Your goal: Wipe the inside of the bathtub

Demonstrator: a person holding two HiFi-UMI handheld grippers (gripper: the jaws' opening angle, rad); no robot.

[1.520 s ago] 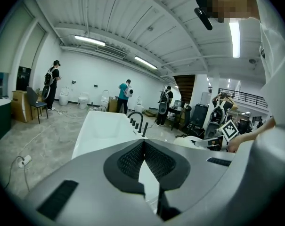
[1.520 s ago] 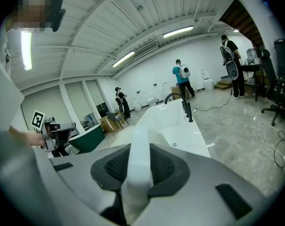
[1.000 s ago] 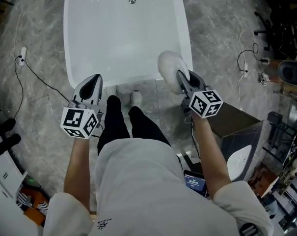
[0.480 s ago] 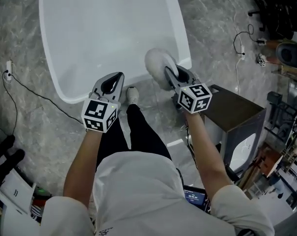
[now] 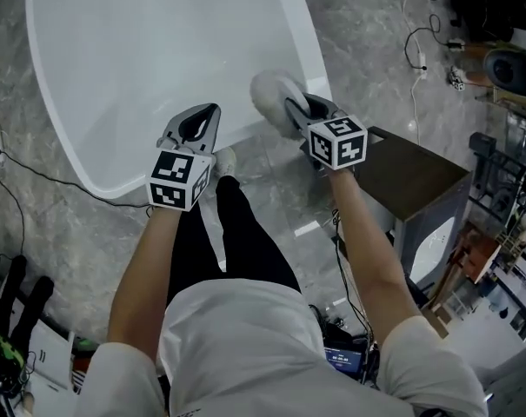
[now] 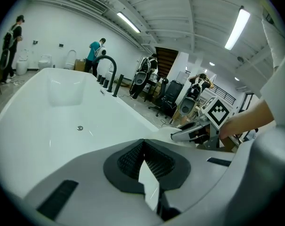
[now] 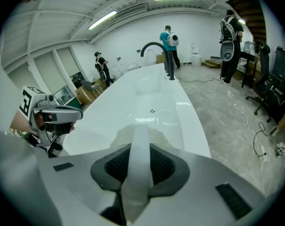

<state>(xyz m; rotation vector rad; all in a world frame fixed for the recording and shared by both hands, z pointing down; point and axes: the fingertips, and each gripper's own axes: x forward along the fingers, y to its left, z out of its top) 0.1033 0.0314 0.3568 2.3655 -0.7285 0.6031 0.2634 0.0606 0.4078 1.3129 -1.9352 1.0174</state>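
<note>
Tub: a long white glossy bathtub [image 5: 141, 68] with a rounded rim, on a grey veined stone floor [image 5: 367, 68]; a small round metal drain [image 6: 79, 127] sits in its bottom.
Pad: a pale fluffy round wiping pad [image 5: 271, 101], at the tub's near right rim.
My right gripper [image 7: 135, 173]: pinching the pad's smooth white strap [image 7: 138, 140].
My left gripper [image 6: 144, 157]: ribbed black pads pressed together at the tips on nothing, over the near rim.

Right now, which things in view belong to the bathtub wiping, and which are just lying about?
Job: white glossy bathtub; fluffy white round wiping pad, clamped in the right gripper; left gripper, shut, empty.
Lying about: dark brown box; white cable on the floor.
</note>
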